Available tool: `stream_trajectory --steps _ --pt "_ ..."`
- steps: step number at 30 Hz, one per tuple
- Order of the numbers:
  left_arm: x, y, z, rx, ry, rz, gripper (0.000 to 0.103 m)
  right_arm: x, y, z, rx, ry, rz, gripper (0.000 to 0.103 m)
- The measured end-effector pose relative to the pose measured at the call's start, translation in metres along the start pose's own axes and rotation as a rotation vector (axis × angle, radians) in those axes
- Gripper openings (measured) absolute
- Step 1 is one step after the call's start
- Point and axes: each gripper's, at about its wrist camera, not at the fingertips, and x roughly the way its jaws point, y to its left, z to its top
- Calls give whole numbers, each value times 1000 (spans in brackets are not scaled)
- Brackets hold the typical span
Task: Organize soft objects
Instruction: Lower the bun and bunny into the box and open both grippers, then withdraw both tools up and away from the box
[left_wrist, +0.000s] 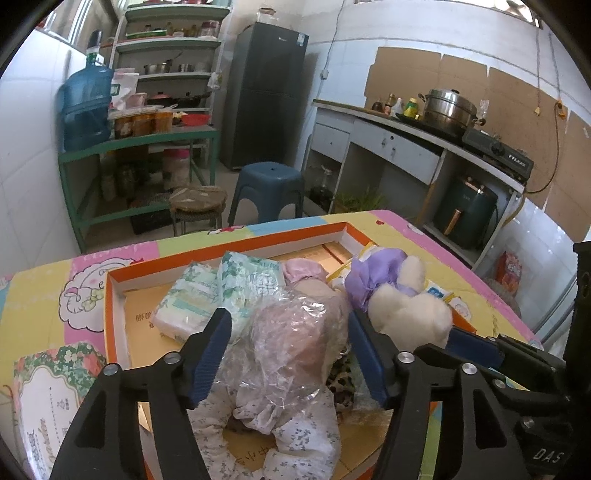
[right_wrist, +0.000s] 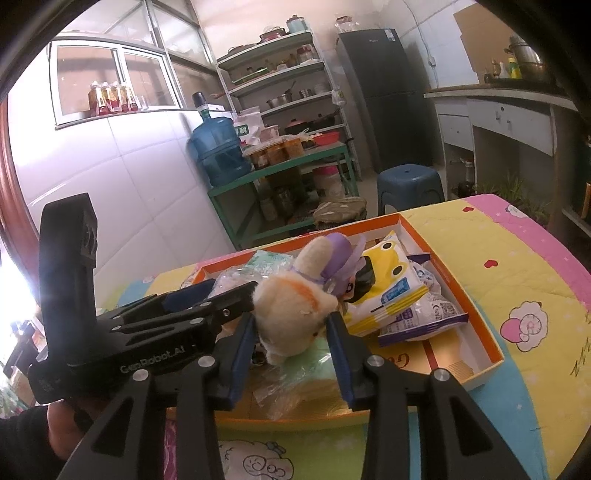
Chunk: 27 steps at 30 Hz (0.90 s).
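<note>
Just left of the left tongs (left_wrist: 290, 354) lie two tissue packs (left_wrist: 192, 302) in the orange-rimmed box (left_wrist: 114, 291) on the quilt-covered surface (left_wrist: 44, 295). The left tongs stand wide around a plastic-wrapped bundle (left_wrist: 295, 332); whether the pads touch it I cannot tell. The right tongs (right_wrist: 291, 350) sit narrow, pads against a cream plush toy (right_wrist: 291, 310). Right of them lie a yellow wipes pack (right_wrist: 388, 291) and a white packet (right_wrist: 432, 314).
</note>
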Motion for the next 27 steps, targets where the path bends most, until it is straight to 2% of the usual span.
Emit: stream_trajectory --steps 7,27 --pt "-13 -5 0 8 -23 -6 73 -8 3 2 -3 -22 -7 40" --pt "-41 -8 0 12 -61 -8 73 -30 8 1 3 -53 -23 40"
